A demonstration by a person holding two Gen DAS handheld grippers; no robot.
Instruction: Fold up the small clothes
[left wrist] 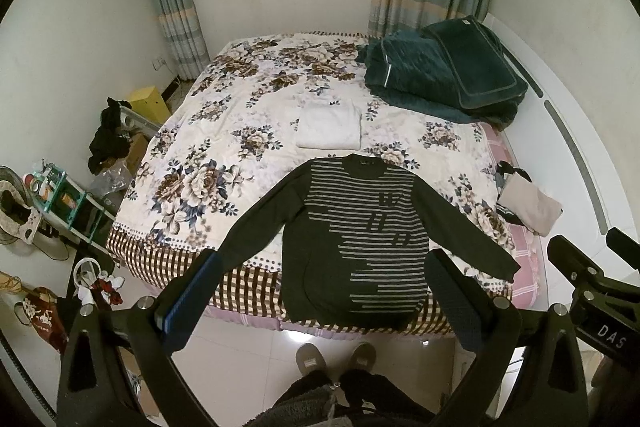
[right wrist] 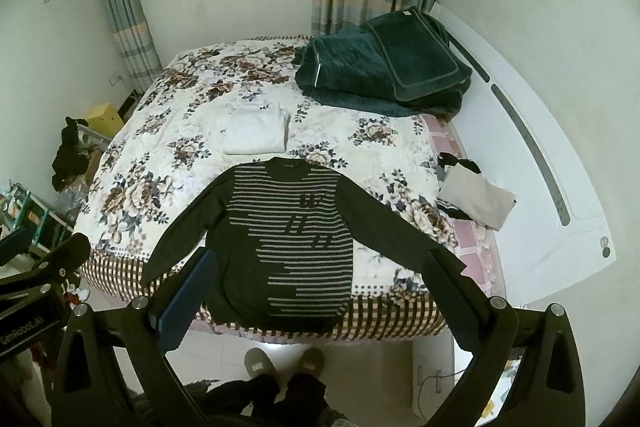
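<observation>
A dark long-sleeved sweater with grey stripes (left wrist: 356,231) lies flat, face up, at the near edge of the bed, sleeves spread out to both sides, hem hanging over the edge. It also shows in the right wrist view (right wrist: 288,243). My left gripper (left wrist: 324,267) is open and empty, held high above the near edge of the bed. My right gripper (right wrist: 316,267) is open and empty, at similar height, to the right of the left one. A folded white garment (left wrist: 330,127) lies on the bed beyond the sweater's collar, also in the right wrist view (right wrist: 256,133).
The bed (left wrist: 188,163) has a floral cover. A folded dark green quilt (left wrist: 440,75) sits at its far right. A beige garment (left wrist: 528,203) lies at the right edge. Cluttered shelves and bags (left wrist: 60,195) stand left. My slippered feet (left wrist: 336,355) stand at the bed's foot.
</observation>
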